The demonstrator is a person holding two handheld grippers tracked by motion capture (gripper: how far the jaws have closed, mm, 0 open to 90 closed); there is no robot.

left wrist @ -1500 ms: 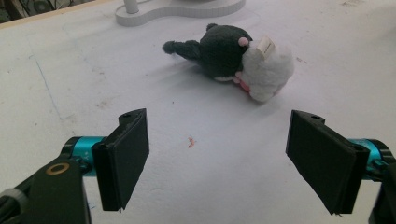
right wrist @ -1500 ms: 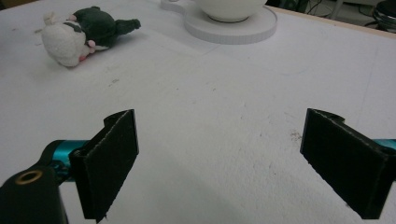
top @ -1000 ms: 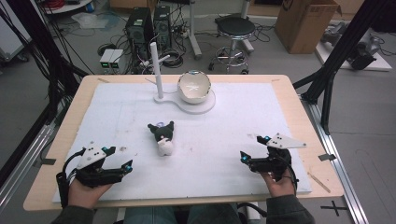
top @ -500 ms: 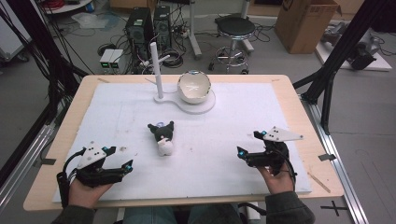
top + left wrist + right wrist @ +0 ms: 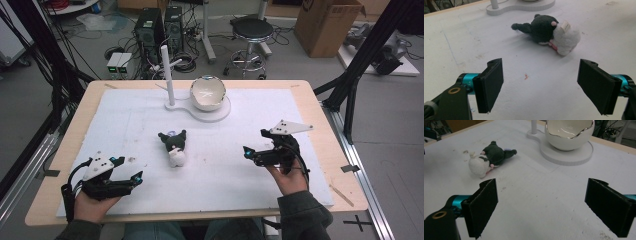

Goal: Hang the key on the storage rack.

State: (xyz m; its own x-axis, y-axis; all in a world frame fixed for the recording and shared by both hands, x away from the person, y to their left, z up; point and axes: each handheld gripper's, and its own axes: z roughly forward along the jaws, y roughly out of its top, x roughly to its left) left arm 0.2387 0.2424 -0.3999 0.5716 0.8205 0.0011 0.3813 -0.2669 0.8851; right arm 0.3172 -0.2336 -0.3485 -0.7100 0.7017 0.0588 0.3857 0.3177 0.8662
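Observation:
A small plush toy [image 5: 175, 146] with a dark head and white body lies on its side mid-mat; it shows ahead in the left gripper view [image 5: 549, 32] and at the upper left in the right gripper view [image 5: 489, 157]. Behind it, a white cracked-egg bowl [image 5: 207, 93] [image 5: 569, 135] sits on a white base [image 5: 217, 114] with an upright post [image 5: 169, 75]. My left gripper [image 5: 136, 178] [image 5: 544, 85] rests at the near left, open and holding nothing. My right gripper [image 5: 248, 152] [image 5: 544, 207] is at the right, open and pointed toward the toy, well short of it.
A white mat [image 5: 125, 120] covers most of the wooden table [image 5: 320, 100]. Black frame struts [image 5: 350, 85] rise at both sides. Beyond the far edge stand computer towers [image 5: 160, 25], a stool [image 5: 252, 30] and a cardboard box [image 5: 327, 22].
The right gripper has moved a little forward and to the left, toward the toy. The left gripper and the toy have stayed put.

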